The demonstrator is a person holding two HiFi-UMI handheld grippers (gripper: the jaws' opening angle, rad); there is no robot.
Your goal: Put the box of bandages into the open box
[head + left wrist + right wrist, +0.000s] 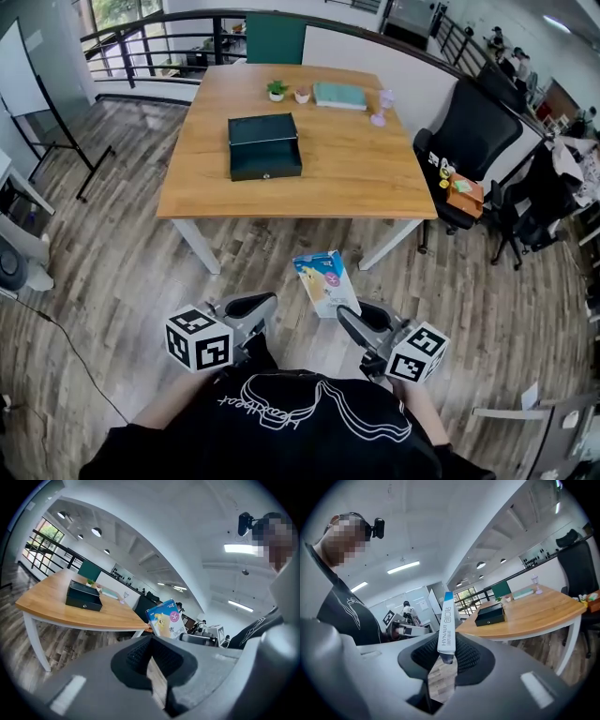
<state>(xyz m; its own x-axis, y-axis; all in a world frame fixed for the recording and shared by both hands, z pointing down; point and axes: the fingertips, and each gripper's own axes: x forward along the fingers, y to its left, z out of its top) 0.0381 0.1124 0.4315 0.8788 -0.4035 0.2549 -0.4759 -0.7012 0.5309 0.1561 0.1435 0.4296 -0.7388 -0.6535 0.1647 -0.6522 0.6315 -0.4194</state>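
A blue and white box of bandages stands upright above the wood floor, in front of the table. My right gripper is shut on its lower edge; the right gripper view shows the box's narrow side clamped between the pads. The same box shows in the left gripper view, to the right. My left gripper is shut and holds nothing. The dark open box sits lid-up on the wooden table, well ahead of both grippers, and shows as the dark box and the dark box in the gripper views.
At the table's far edge are two small potted plants, a teal book and a pink object. A black office chair stands at the right of the table. A whiteboard stand is at the left.
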